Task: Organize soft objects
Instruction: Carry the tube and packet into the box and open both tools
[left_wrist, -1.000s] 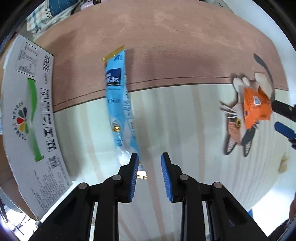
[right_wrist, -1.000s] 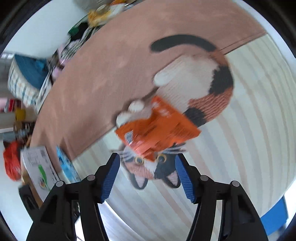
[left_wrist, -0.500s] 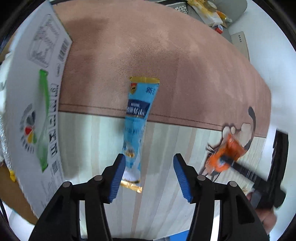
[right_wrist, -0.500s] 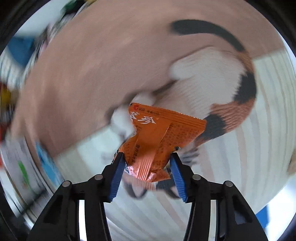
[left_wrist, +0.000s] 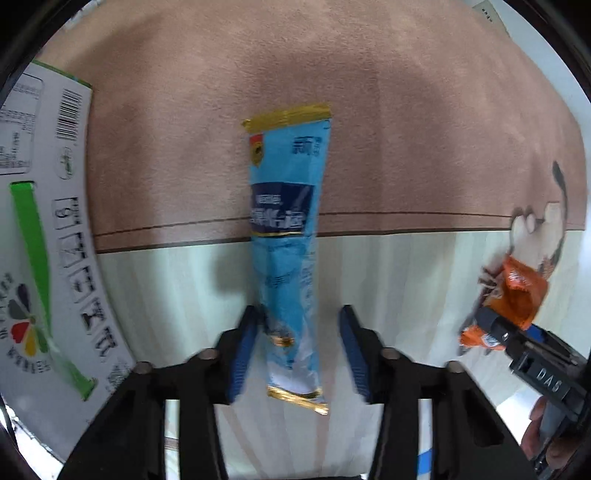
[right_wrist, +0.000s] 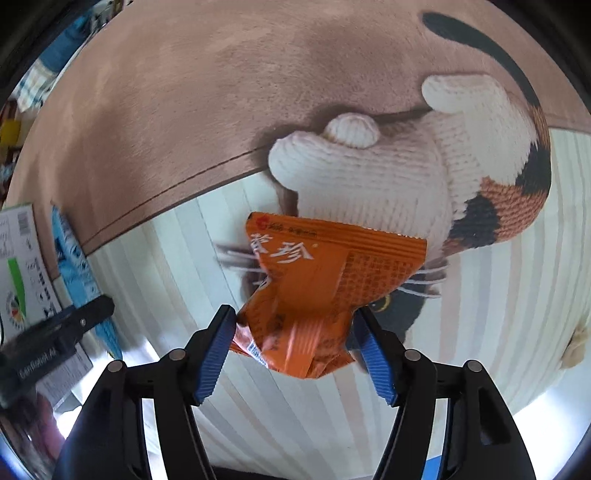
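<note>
A long blue snack packet (left_wrist: 286, 236) with gold ends lies on the mat, running away from me. My left gripper (left_wrist: 299, 350) is open, its blue-padded jaws on either side of the packet's near end, with a gap on the right. An orange snack packet (right_wrist: 321, 291) sits crumpled between the jaws of my right gripper (right_wrist: 295, 336), which press on both its sides and hold it above the mat. The orange packet (left_wrist: 513, 299) and right gripper also show at the right of the left wrist view. The blue packet (right_wrist: 79, 273) shows at the left of the right wrist view.
The mat (left_wrist: 406, 110) is brown at the far side and pale striped nearer, with a calico cat picture (right_wrist: 443, 177) on the right. A white printed cardboard box (left_wrist: 44, 236) lies at the left. Cloth and clutter lie beyond the mat's far left corner (right_wrist: 33, 85).
My left gripper opened wider and moved in around the blue packet's near end. My right gripper closed on the orange packet and lifted it off the cat picture.
</note>
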